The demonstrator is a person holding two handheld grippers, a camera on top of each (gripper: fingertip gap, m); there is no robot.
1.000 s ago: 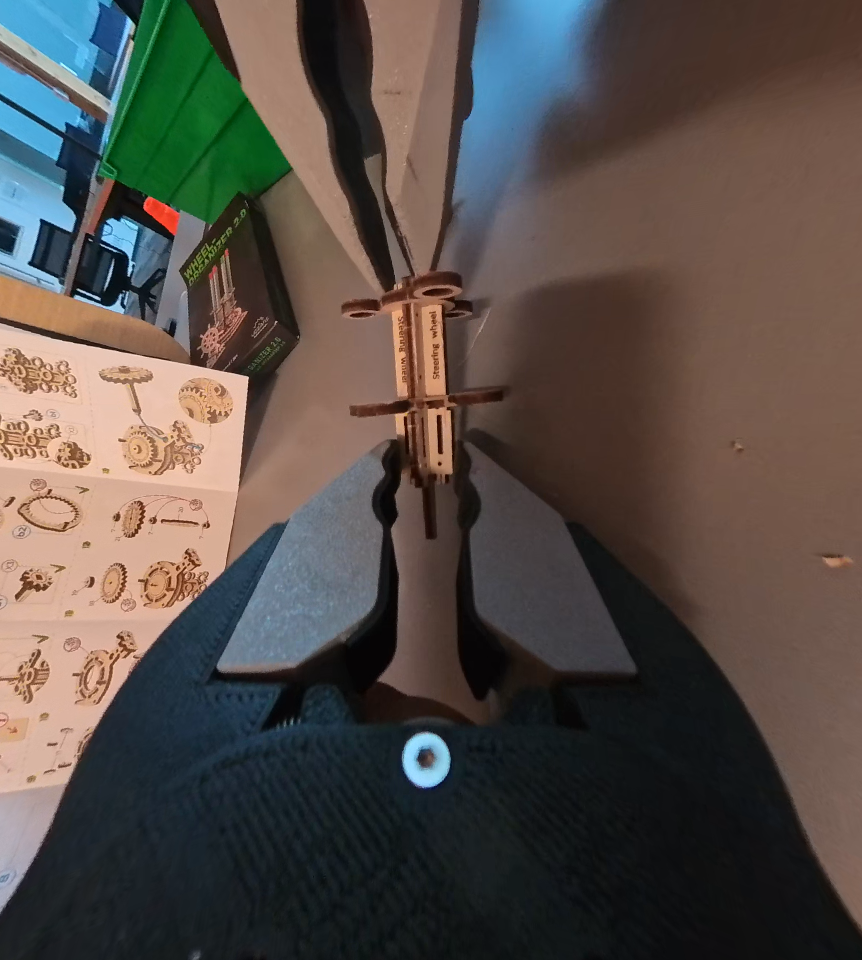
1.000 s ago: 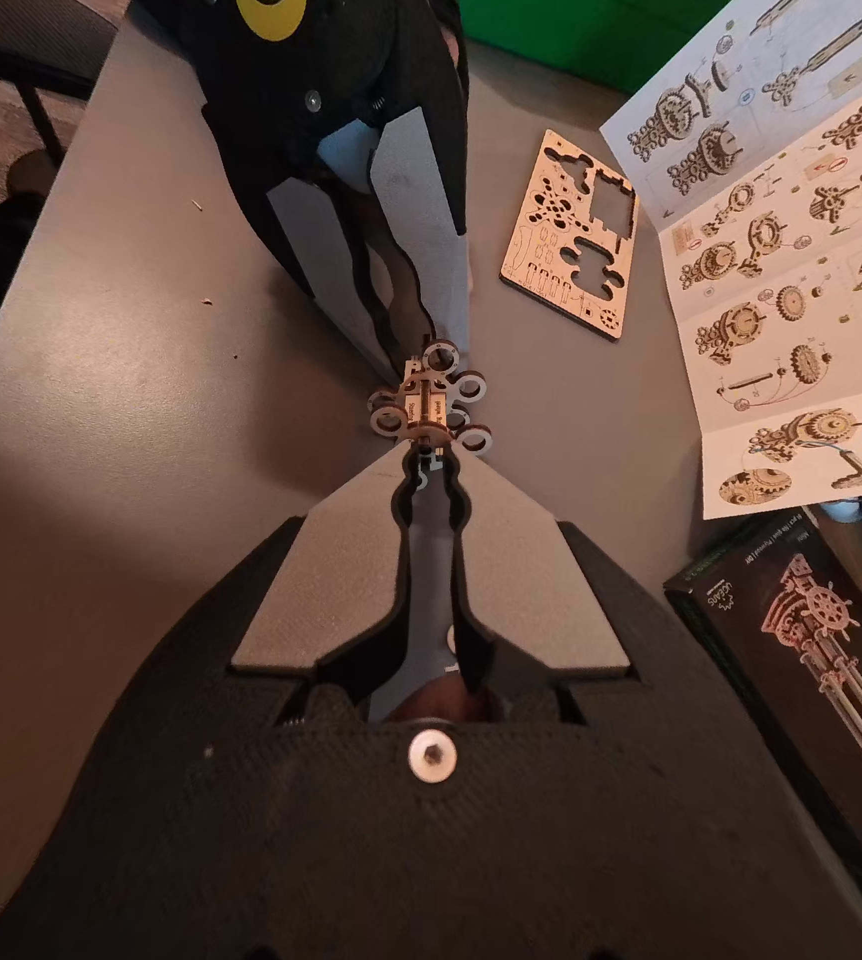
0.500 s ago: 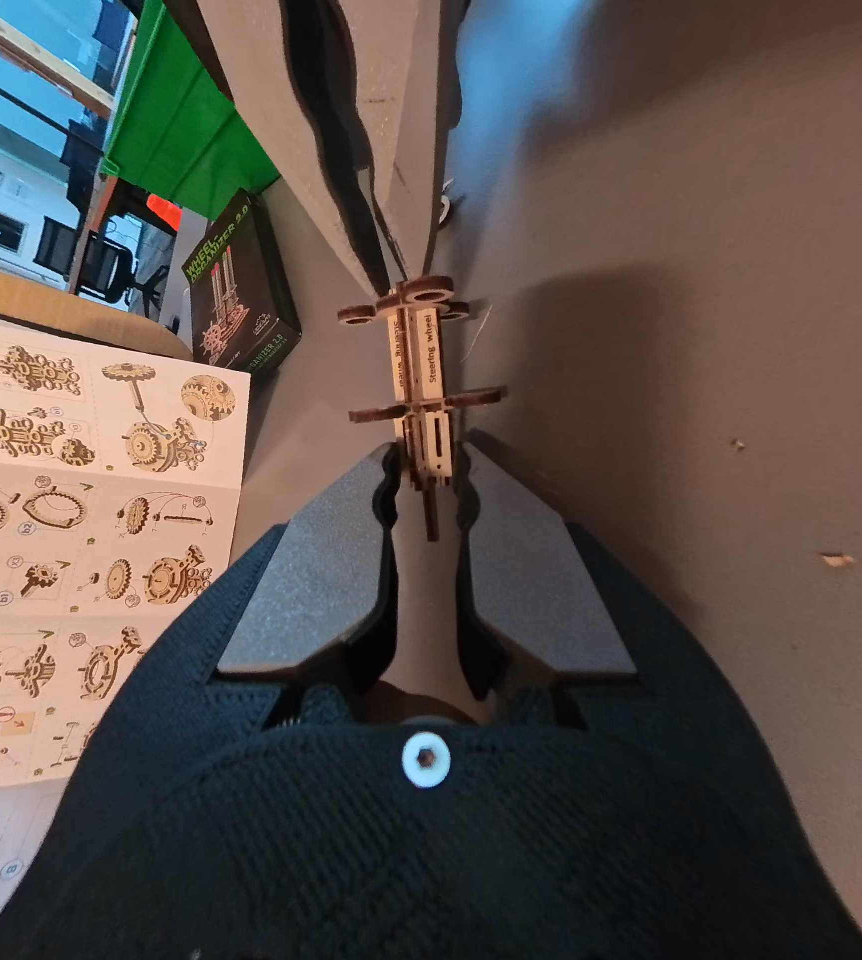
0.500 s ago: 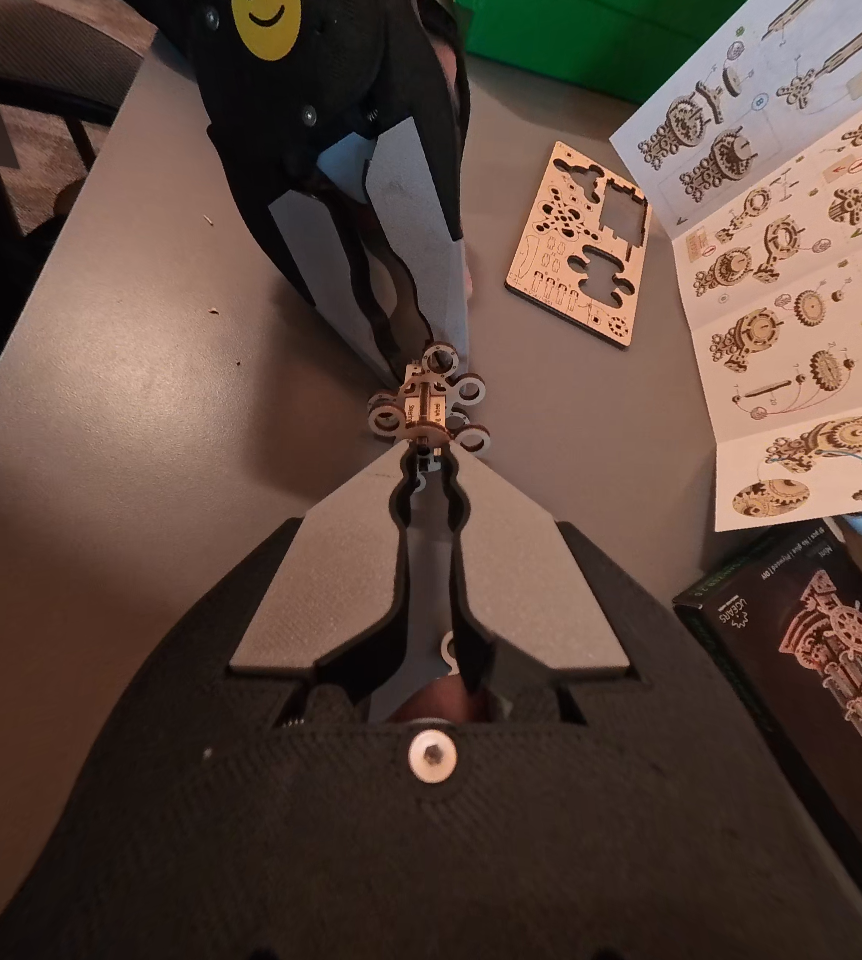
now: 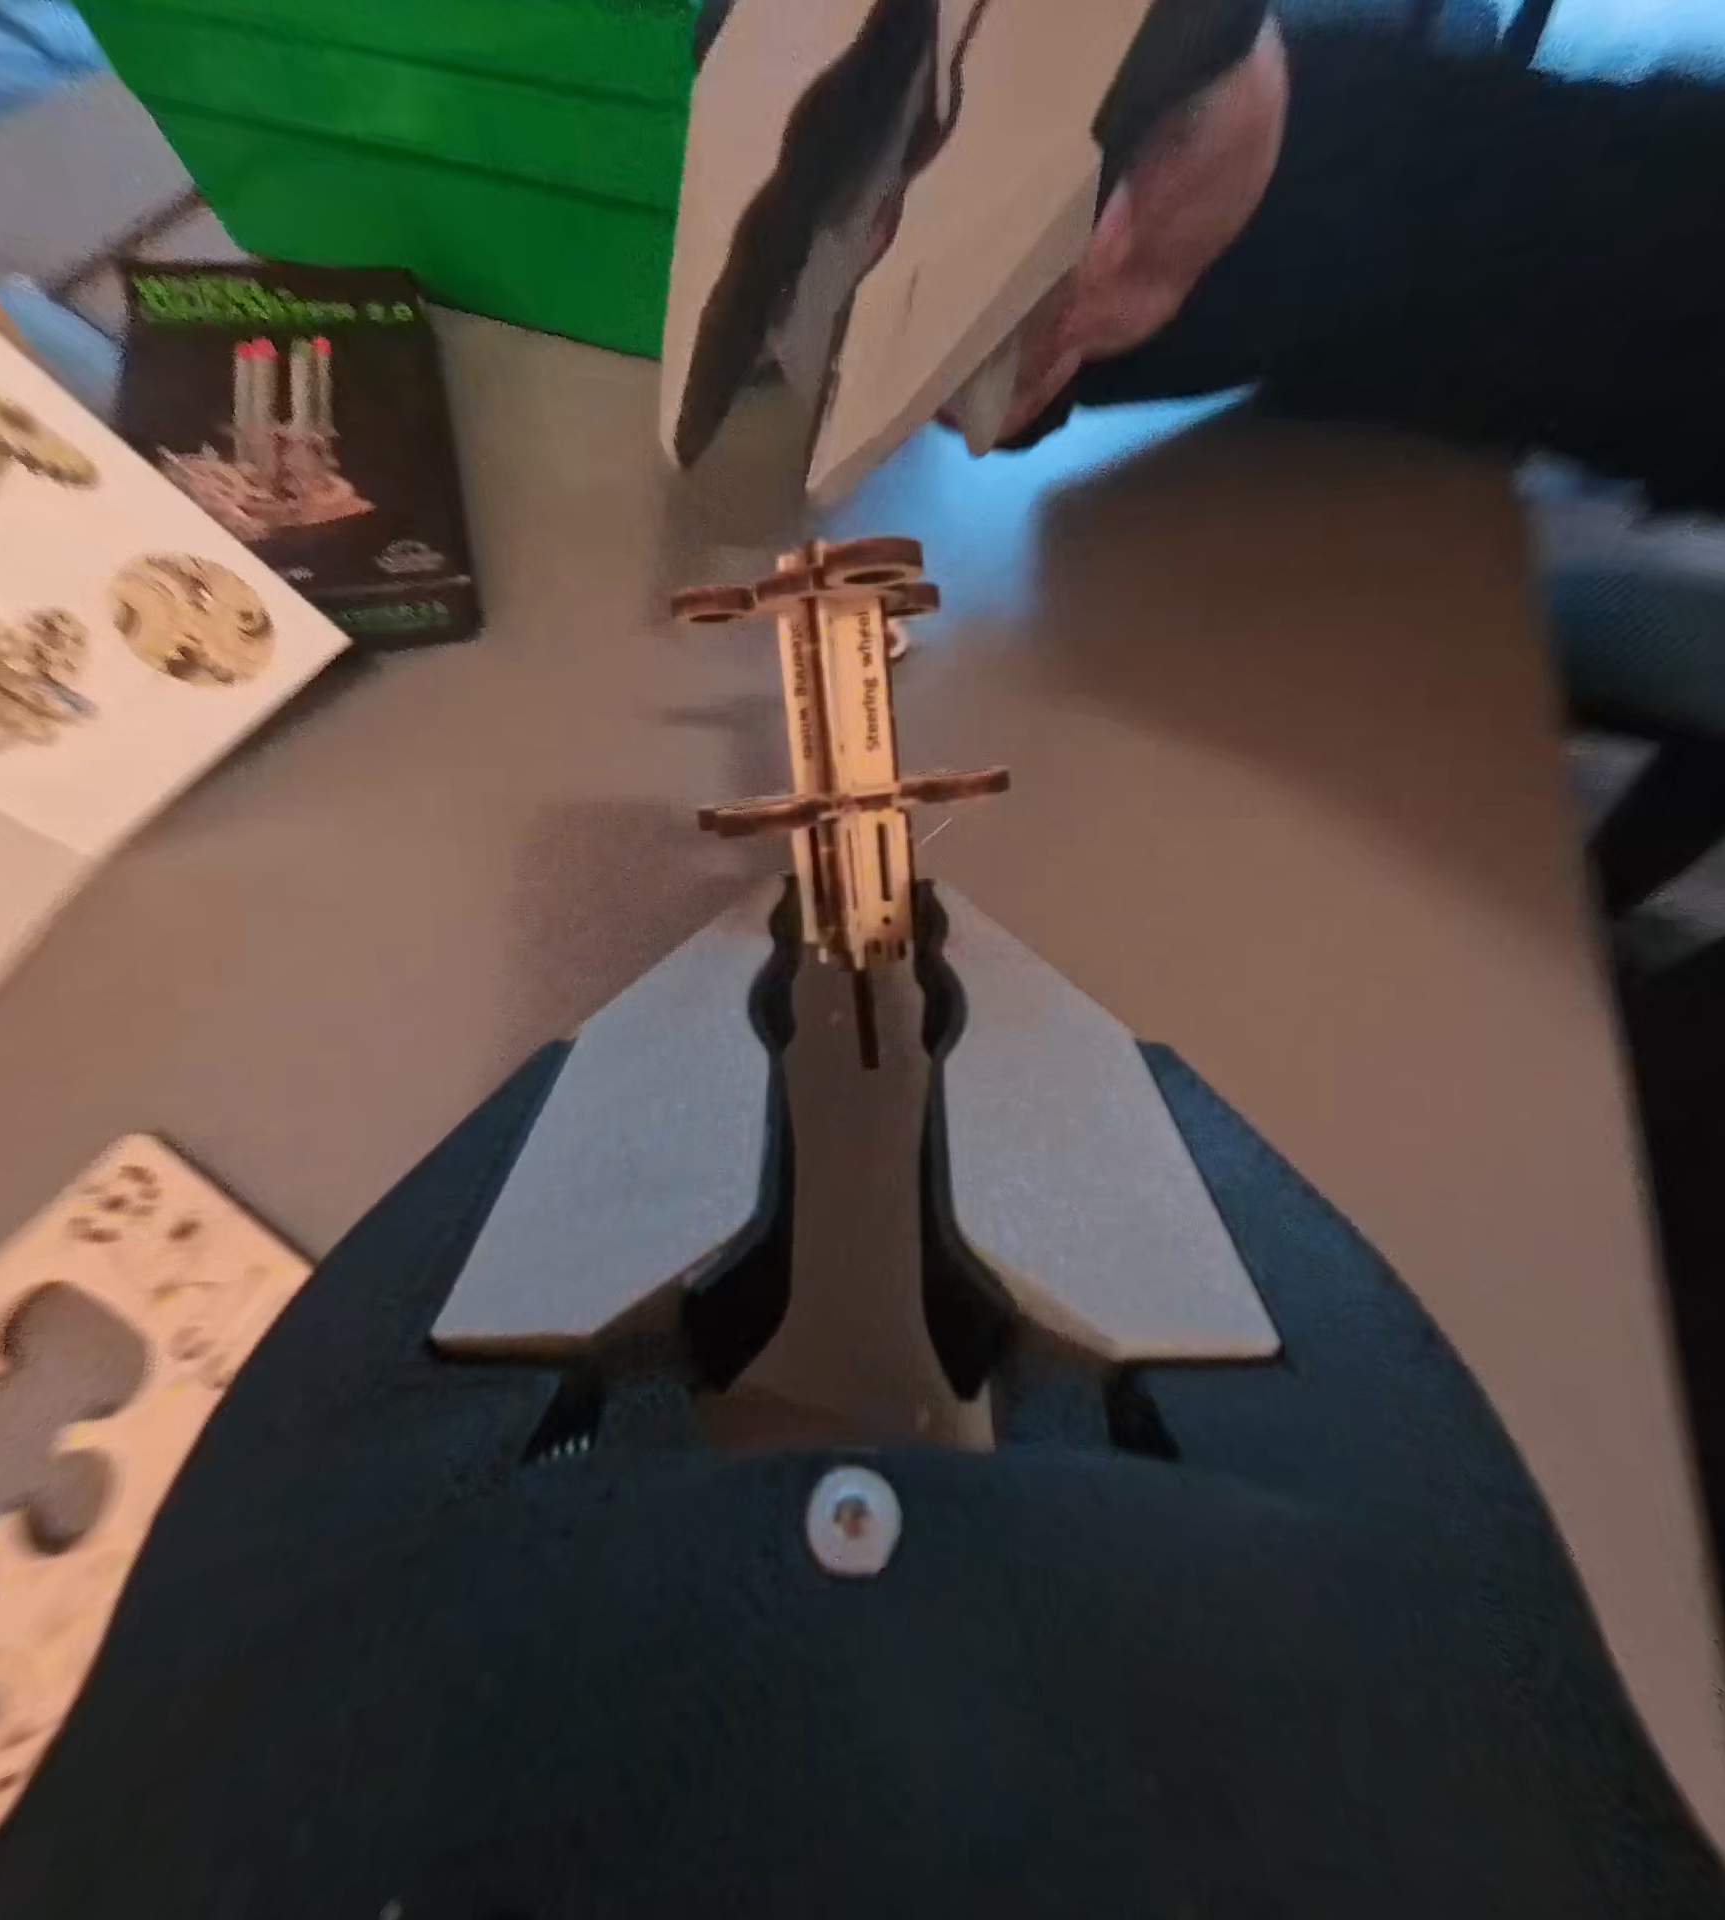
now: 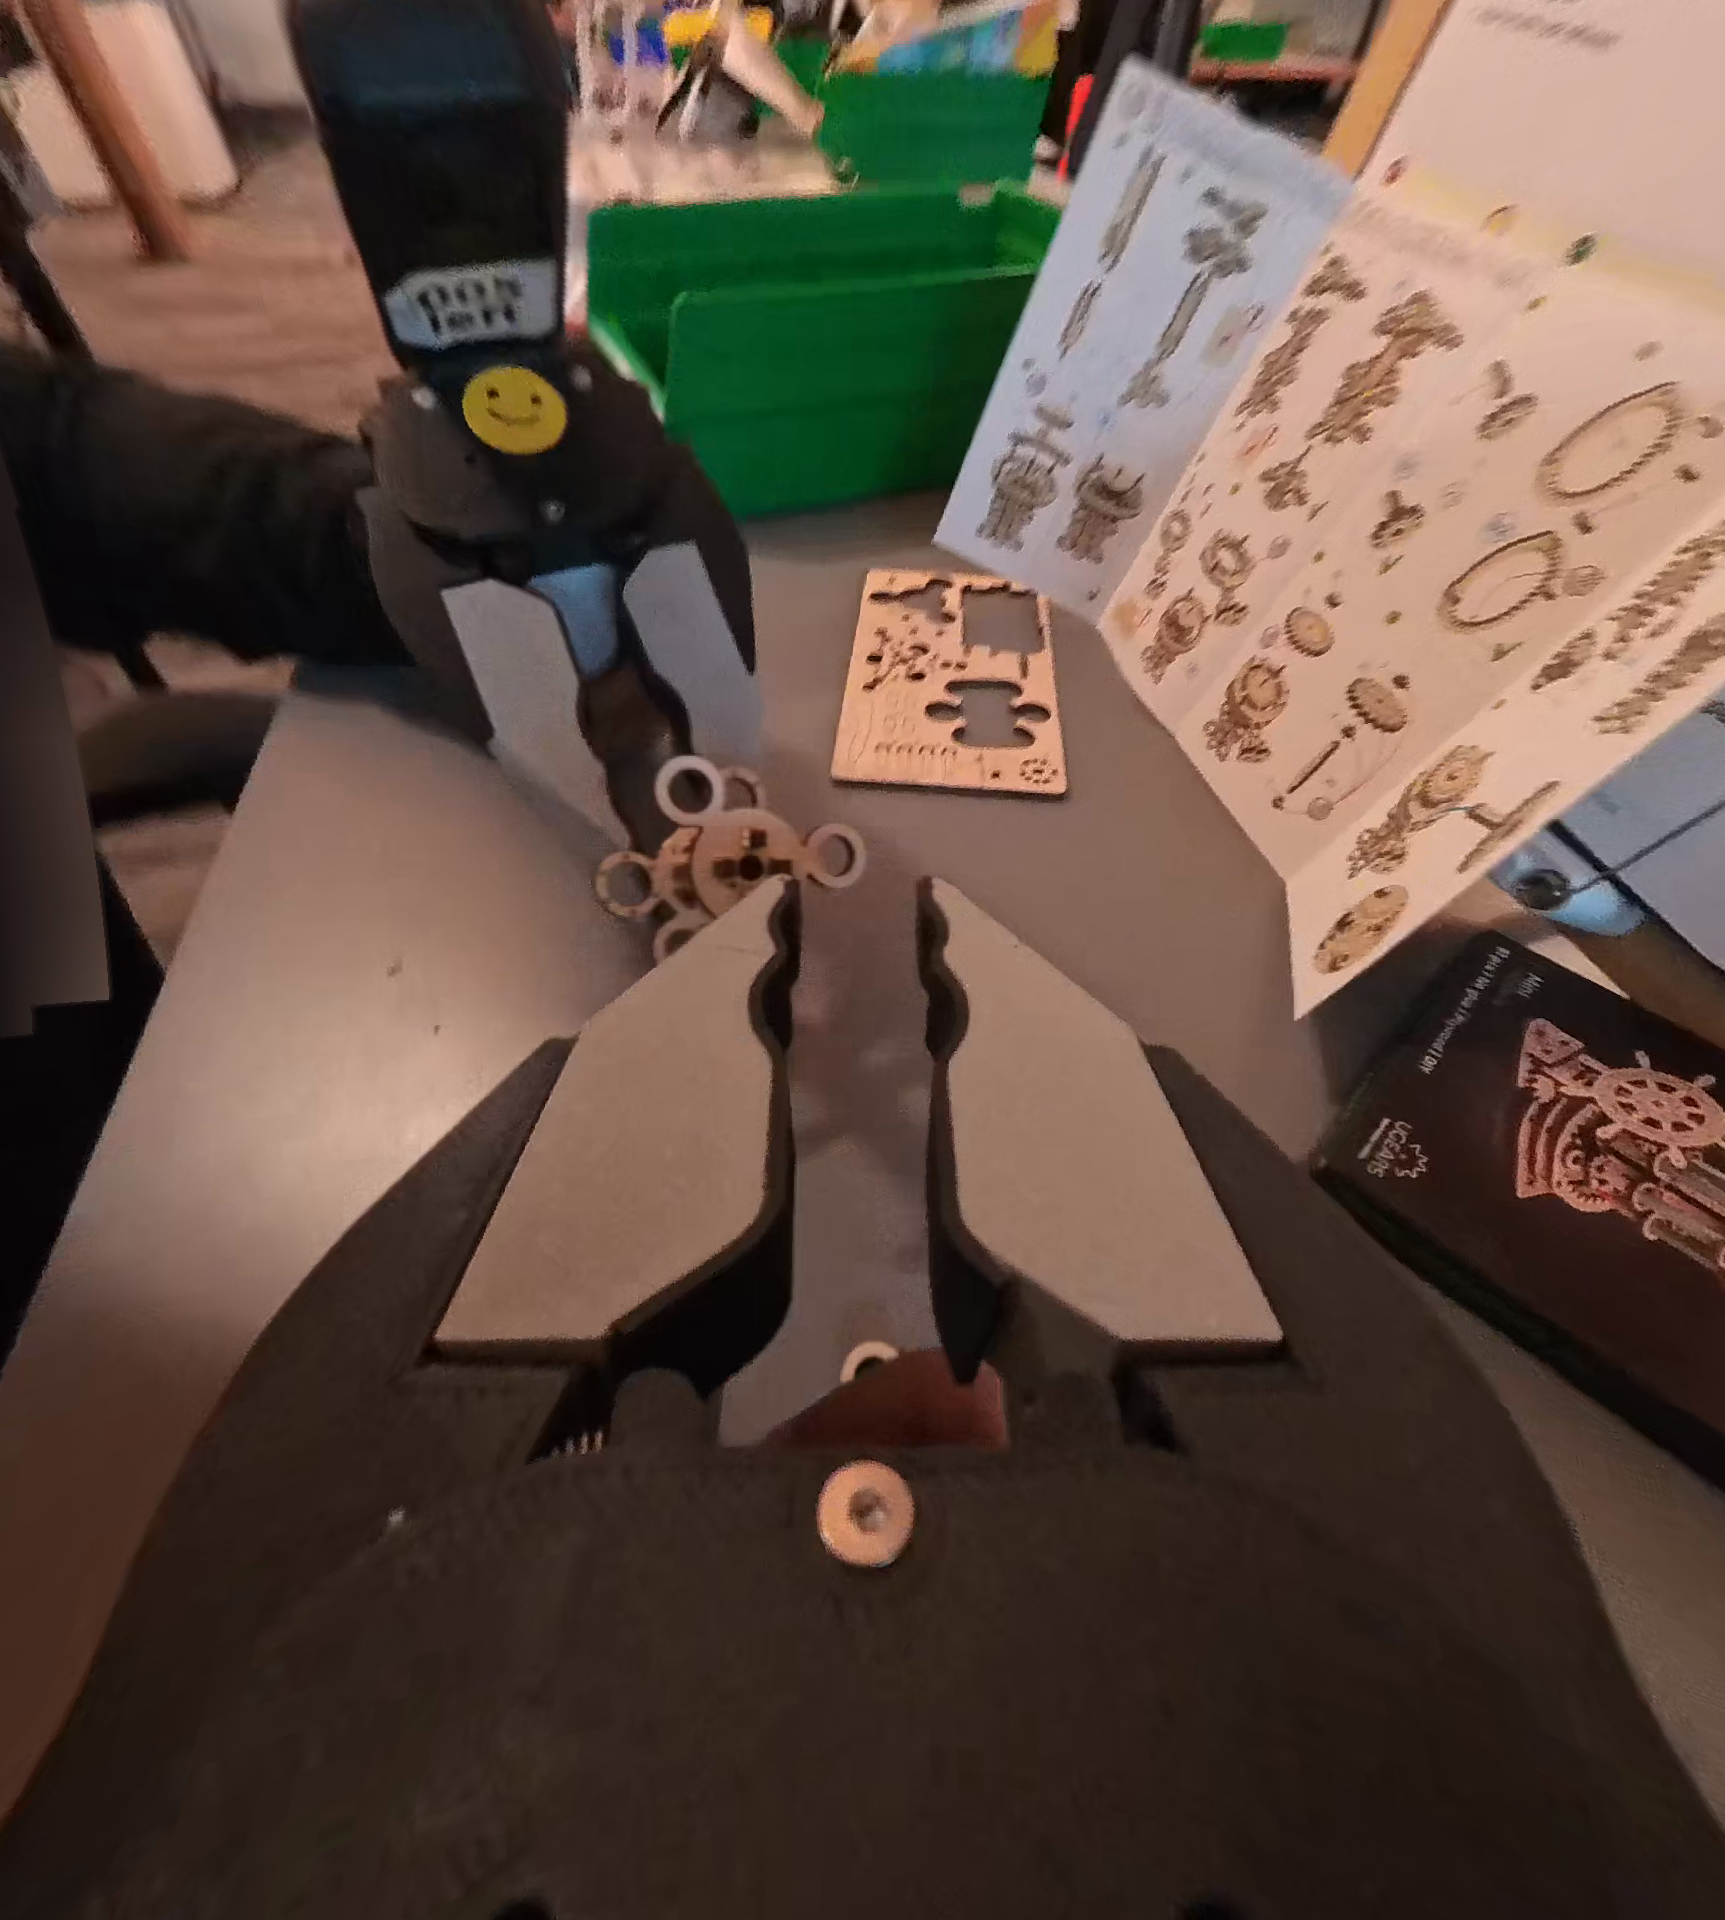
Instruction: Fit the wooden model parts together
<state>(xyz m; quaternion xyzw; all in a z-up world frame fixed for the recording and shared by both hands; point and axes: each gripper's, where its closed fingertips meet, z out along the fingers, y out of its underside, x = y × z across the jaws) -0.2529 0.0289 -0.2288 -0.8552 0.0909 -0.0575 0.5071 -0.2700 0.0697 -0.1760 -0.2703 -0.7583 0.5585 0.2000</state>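
The wooden model (image 5: 842, 727) is a pale slotted shaft with two dark lobed discs across it. My left gripper (image 5: 853, 904) is shut on its lower end and holds it above the grey table (image 5: 1253, 935). In the right wrist view the model (image 6: 733, 862) shows end-on, just left of my right fingertips, with the left gripper (image 6: 645, 800) behind it. My right gripper (image 6: 855, 899) is open and empty. In the left wrist view it (image 5: 749, 473) hangs a little beyond the model's top, apart from it.
A punched-out wooden sheet (image 6: 946, 696) lies on the table, also at the lower left of the left wrist view (image 5: 58, 1403). A folded instruction sheet (image 6: 1409, 571), a black box (image 6: 1616, 1174) and green bins (image 6: 837, 343) stand around. A small ring (image 6: 868, 1361) lies below my right gripper.
My right gripper has let go of the model's end, opened and drawn back. The left gripper has swung round with the model still in its grip.
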